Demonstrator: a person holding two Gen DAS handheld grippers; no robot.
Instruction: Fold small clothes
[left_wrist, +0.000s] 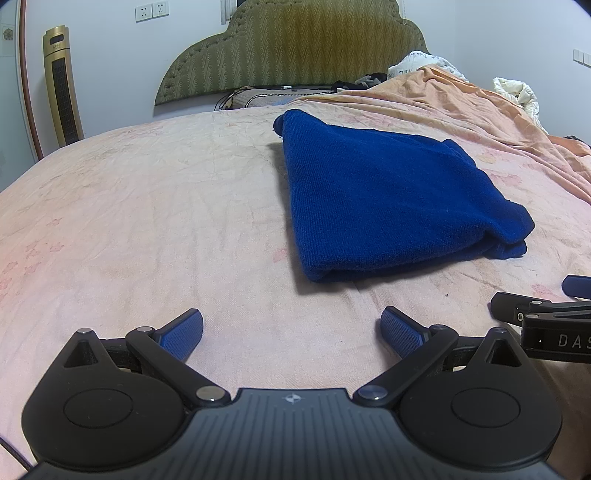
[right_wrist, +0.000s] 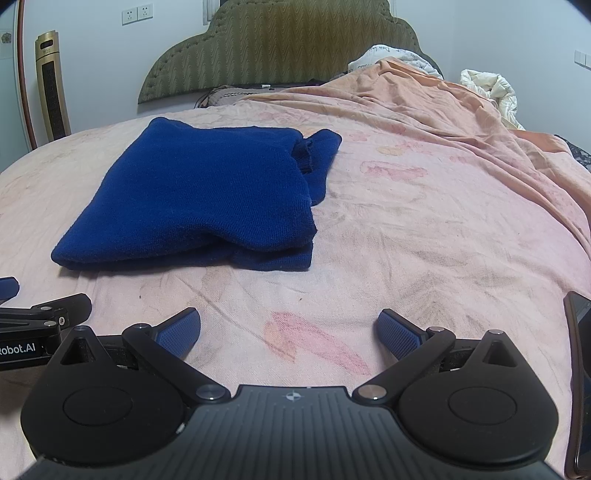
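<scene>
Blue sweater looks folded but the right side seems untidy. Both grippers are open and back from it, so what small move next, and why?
Probably bring the right gripper forward to the sleeve end sticking out past the blue sweater and tuck it over the stack. Both grippers are open and empty, the left gripper too, and the rest lies flat on the bed sheet.

Pink bedsheet (left_wrist: 147, 221), green headboard (left_wrist: 295, 48), gold tower heater (left_wrist: 62, 85), wall sockets (left_wrist: 151, 11).

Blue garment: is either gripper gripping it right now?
No. The blue garment lies folded on the bed, apart from the open left gripper and right gripper.
</scene>
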